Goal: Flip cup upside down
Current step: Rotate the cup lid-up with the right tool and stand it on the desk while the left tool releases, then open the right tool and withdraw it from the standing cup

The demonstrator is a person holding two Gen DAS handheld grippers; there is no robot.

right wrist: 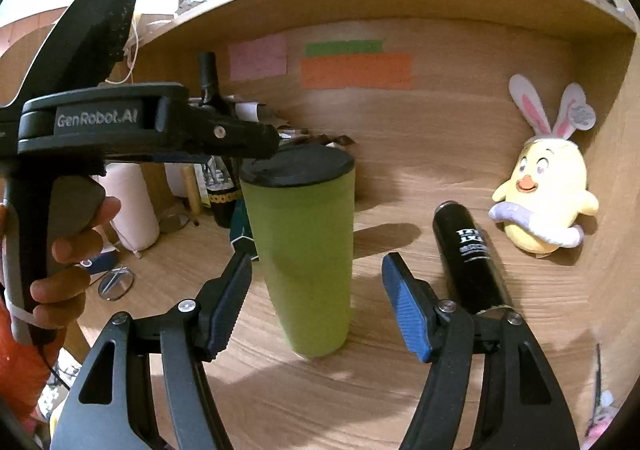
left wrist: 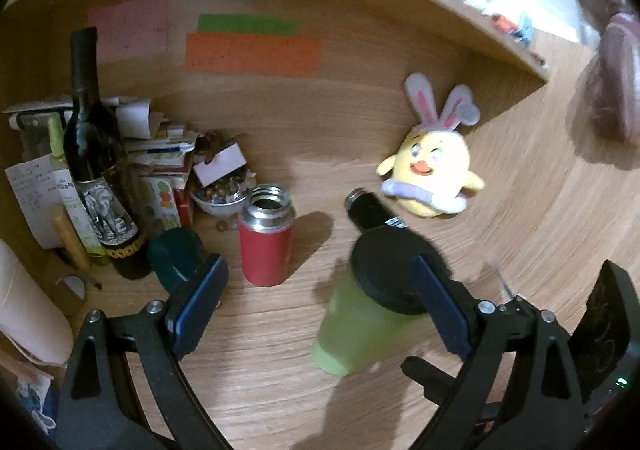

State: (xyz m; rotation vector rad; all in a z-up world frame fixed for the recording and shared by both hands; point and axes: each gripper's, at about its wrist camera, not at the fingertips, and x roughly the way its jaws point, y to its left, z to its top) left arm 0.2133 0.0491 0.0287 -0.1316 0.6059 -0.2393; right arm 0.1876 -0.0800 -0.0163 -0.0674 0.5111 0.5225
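A lime-green cup (right wrist: 306, 262) with a black lid (right wrist: 300, 166) stands upright on the wooden desk. In the left wrist view the cup (left wrist: 356, 326) leans toward the lower left, its lid (left wrist: 390, 270) against my right blue pad. My left gripper (left wrist: 320, 298) is open above the cup, which sits off to its right side. Seen from the right wrist, the left gripper's finger (right wrist: 240, 140) rests at the lid's rim. My right gripper (right wrist: 316, 306) is open, its blue pads on either side of the cup's lower body without touching.
A black bottle (right wrist: 470, 254) lies right of the cup, a yellow chick plush (right wrist: 540, 198) behind it. A red flask (left wrist: 265, 238), a teal cup (left wrist: 176, 256), a wine bottle (left wrist: 94, 154) and cluttered papers stand at the left. Shelf overhead.
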